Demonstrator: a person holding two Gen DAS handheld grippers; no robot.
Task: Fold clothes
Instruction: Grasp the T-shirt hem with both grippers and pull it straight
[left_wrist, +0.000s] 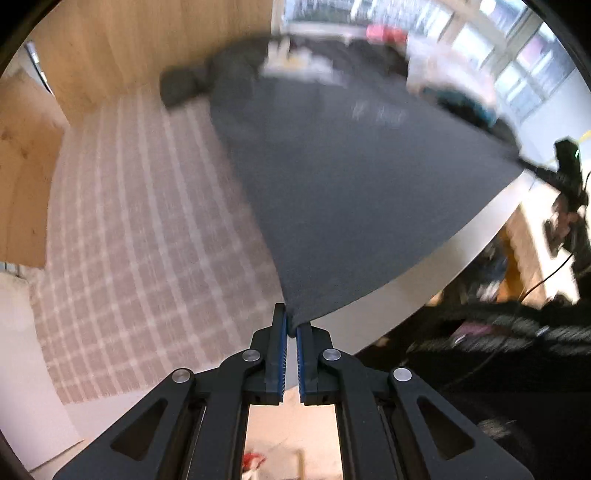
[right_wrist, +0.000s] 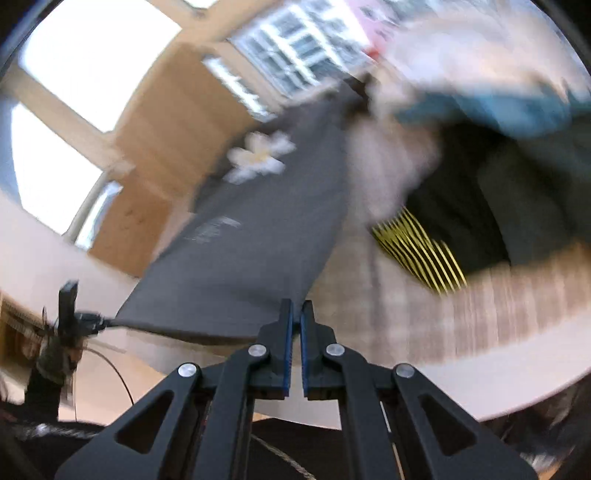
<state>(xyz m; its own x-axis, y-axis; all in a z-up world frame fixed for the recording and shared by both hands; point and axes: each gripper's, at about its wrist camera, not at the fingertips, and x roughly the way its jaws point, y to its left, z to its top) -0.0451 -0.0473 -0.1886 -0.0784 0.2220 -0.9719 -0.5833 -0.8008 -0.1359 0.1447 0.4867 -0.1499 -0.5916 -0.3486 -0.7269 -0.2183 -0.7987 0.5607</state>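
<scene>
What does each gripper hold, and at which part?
Both hold the dark grey cotton T-shirt: left gripper and right gripper each pinch a bottom hem corner.

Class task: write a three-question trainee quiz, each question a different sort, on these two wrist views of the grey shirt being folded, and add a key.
1. True or false: the left claw is shut on a corner of the grey shirt.
2. What print sits near the shirt's far end in the right wrist view? A) white flower B) red star C) green leaf
3. Fill in: the shirt lies partly on a ______ cloth.

Key
1. True; the right claw pinches the other corner.
2. A, the flower.
3. Checked.
</scene>
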